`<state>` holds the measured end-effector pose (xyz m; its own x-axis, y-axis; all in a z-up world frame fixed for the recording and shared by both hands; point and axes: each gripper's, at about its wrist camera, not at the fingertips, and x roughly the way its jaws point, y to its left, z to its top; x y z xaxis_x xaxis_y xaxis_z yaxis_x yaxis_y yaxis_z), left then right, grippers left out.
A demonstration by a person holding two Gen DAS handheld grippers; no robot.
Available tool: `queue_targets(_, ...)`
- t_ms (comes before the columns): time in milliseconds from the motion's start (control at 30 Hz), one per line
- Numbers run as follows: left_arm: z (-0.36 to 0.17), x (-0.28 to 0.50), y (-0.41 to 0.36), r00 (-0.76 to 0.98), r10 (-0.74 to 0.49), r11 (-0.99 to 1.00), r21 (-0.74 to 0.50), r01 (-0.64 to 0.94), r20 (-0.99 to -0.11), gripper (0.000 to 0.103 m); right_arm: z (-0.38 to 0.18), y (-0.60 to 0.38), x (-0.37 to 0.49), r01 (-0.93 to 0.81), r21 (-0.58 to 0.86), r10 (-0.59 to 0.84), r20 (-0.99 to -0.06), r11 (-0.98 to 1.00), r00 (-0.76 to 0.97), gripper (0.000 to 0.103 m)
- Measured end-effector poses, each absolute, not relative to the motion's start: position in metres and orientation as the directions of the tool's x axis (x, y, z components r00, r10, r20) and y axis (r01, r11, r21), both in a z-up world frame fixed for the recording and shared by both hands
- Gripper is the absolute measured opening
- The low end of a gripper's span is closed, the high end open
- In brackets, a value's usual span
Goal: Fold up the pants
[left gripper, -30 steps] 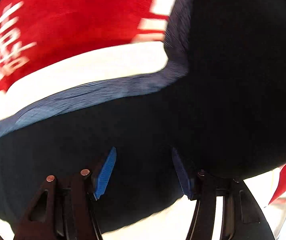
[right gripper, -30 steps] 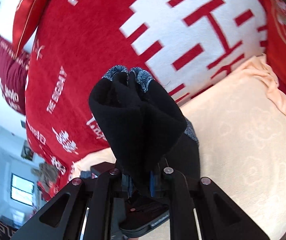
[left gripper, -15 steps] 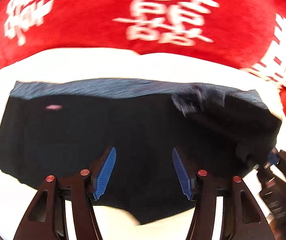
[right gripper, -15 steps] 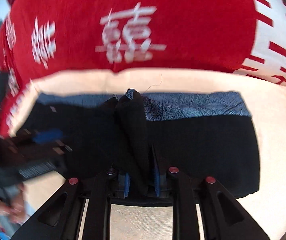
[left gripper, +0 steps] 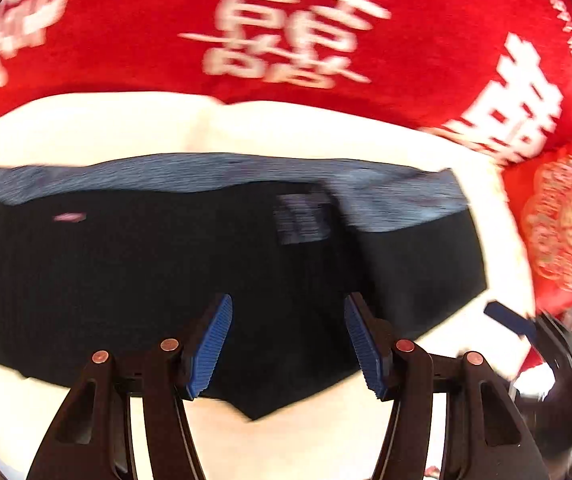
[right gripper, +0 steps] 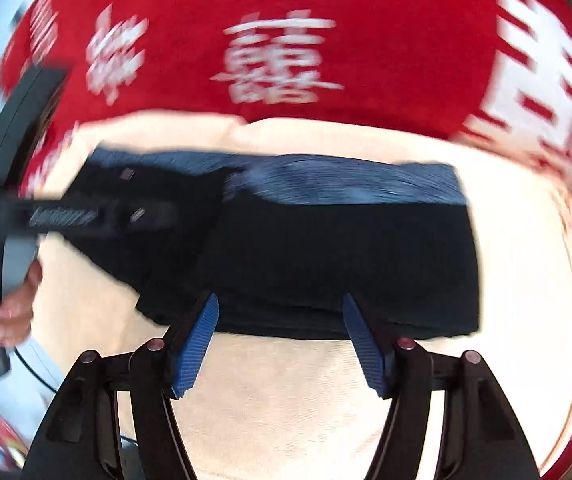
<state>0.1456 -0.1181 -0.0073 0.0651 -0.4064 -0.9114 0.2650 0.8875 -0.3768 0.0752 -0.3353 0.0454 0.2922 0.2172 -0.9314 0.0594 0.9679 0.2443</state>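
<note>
The black pants (left gripper: 165,280) with a blue-grey waistband (left gripper: 205,178) lie folded on a cream cloth (left gripper: 125,128). In the right wrist view the pants (right gripper: 326,260) lie just ahead of my fingers, with a folded layer on the right part. My left gripper (left gripper: 288,346) is open and empty above the pants' near edge. My right gripper (right gripper: 279,344) is open and empty at the near edge of the pants. The left tool and the hand on it (right gripper: 9,292) show at the left of the right wrist view.
A red blanket with white characters (left gripper: 286,40) lies behind the cream cloth (right gripper: 286,420). A red patterned cushion (left gripper: 566,232) is at the right. The right tool (left gripper: 546,344) shows at the right edge of the left wrist view.
My right gripper carried the pants' end over, laid it down and opened. The pants now lie flat and folded. My left gripper stayed open and drew back.
</note>
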Motion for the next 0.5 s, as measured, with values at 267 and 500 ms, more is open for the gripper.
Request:
queue_targets(267, -0.025, 0.156, -0.179, -0.148, -0.535, 0.789, -0.555, 0.264, -0.832, 0.06, -0.022, -0.498, 0.105, 0.428, 0.532, 0.433, -0.846, 0.731, 0.312, 0.069)
queue_targets(500, -0.038, 0.15, -0.208, -0.187, -0.464, 0.797, -0.5, 0.339, -0.866, 0.039, -0.061, -0.504, 0.102, 0.462, 0.677, 0.65, -0.718, 0.573, 0.248, 0.033)
